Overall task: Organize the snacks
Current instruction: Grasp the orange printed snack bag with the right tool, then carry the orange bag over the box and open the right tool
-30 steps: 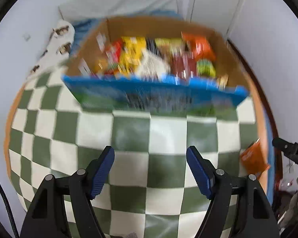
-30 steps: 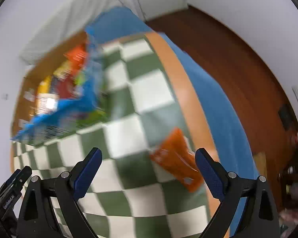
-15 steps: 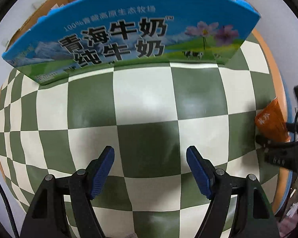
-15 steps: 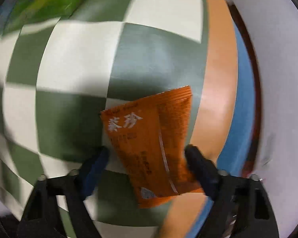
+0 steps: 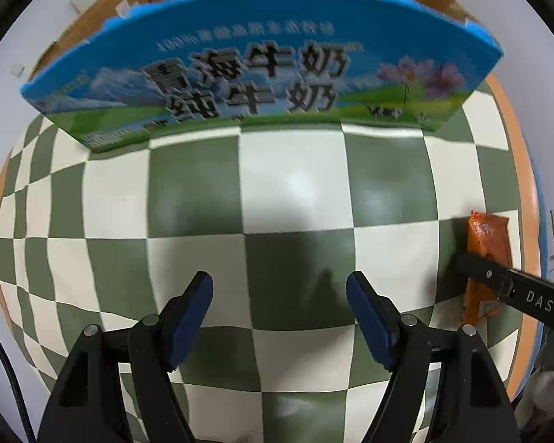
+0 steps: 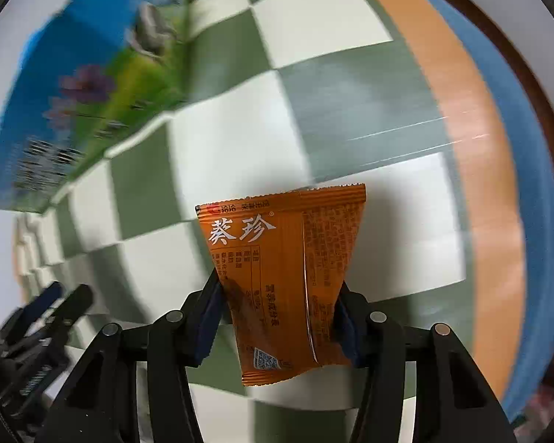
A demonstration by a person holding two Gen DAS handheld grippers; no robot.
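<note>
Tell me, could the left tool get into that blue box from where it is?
Probably yes. The left tool is open and holds nothing, and only bare checkered cloth lies between it and the blue box, whose top looks open.

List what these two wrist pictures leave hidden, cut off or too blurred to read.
- Box contents: in the left wrist view the blue front wall of the box hides nearly all the snacks.
- Box print: motion blur smears it in the right wrist view.
- Orange packet: the right gripper, shut on it, covers its lower sides; whether it has left the checkered cloth is unclear.
- Left gripper: open, empty; its body is cut off by the bottom edge.
</note>
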